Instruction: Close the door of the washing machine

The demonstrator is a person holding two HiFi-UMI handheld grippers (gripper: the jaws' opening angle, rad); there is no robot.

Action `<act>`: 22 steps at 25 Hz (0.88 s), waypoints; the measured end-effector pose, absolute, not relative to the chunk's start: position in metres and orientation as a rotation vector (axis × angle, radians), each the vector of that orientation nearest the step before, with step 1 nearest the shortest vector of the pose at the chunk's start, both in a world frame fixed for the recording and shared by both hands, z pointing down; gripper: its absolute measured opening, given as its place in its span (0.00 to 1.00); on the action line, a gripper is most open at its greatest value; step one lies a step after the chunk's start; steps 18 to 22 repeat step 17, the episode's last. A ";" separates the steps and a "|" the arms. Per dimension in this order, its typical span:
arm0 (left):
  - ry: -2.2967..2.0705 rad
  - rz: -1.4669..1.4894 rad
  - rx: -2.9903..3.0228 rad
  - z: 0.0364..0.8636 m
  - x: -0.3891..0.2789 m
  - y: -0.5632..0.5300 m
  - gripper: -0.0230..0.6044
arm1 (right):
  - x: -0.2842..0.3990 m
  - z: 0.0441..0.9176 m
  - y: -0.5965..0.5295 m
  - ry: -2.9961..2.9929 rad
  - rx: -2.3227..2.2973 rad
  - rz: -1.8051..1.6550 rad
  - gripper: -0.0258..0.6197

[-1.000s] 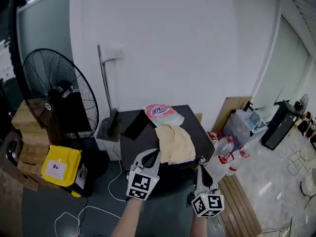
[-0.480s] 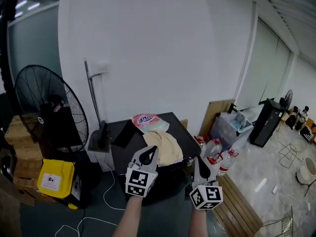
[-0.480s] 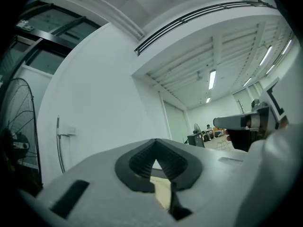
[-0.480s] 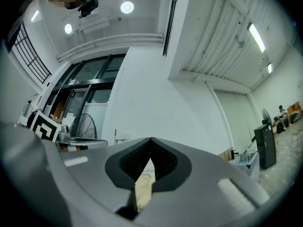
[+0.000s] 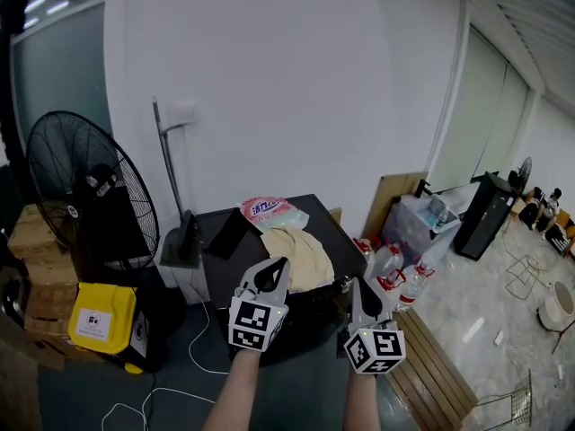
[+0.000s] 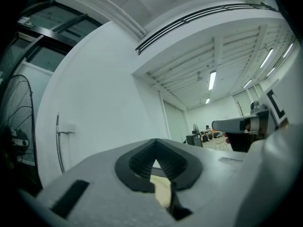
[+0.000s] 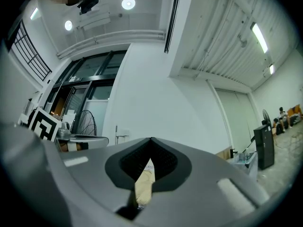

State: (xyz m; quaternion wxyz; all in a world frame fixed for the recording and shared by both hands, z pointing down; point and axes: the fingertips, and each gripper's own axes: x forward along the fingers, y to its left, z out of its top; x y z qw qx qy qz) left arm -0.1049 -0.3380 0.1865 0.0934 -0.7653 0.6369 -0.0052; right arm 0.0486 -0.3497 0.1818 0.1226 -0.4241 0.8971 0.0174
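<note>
The left gripper [image 5: 278, 267] and right gripper [image 5: 357, 287] are held side by side before a dark washing machine [image 5: 332, 239] — a beige cloth [image 5: 296, 257] and a pink bag [image 5: 268, 210] lie on top. A black fan [image 5: 81, 196] stands left, above a yellow box [image 5: 101, 317].

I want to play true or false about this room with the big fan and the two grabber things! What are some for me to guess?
1. A beige cloth lies on the black top. True.
2. The fan stands at the right of the head view. False: it stands at the left.
3. The left gripper holds the cloth. False: its jaws are together on nothing.
4. The box below the fan is yellow. True.
</note>
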 end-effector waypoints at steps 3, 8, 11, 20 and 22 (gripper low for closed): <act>1.891 -0.018 -2.275 0.189 -0.104 -0.336 0.04 | 0.049 0.184 -0.348 2.622 -1.236 0.046 0.06; 1.892 -0.018 -2.276 0.188 -0.103 -0.335 0.04 | 0.049 0.184 -0.348 2.624 -1.232 0.046 0.06; 1.889 -0.020 -2.280 0.188 -0.101 -0.335 0.04 | 0.049 0.184 -0.348 2.625 -1.232 0.041 0.06; 1.895 -0.018 -2.281 0.188 -0.102 -0.336 0.04 | 0.049 0.183 -0.348 2.628 -1.228 0.040 0.06; 1.895 -0.018 -2.281 0.188 -0.102 -0.336 0.04 | 0.049 0.183 -0.348 2.628 -1.228 0.040 0.06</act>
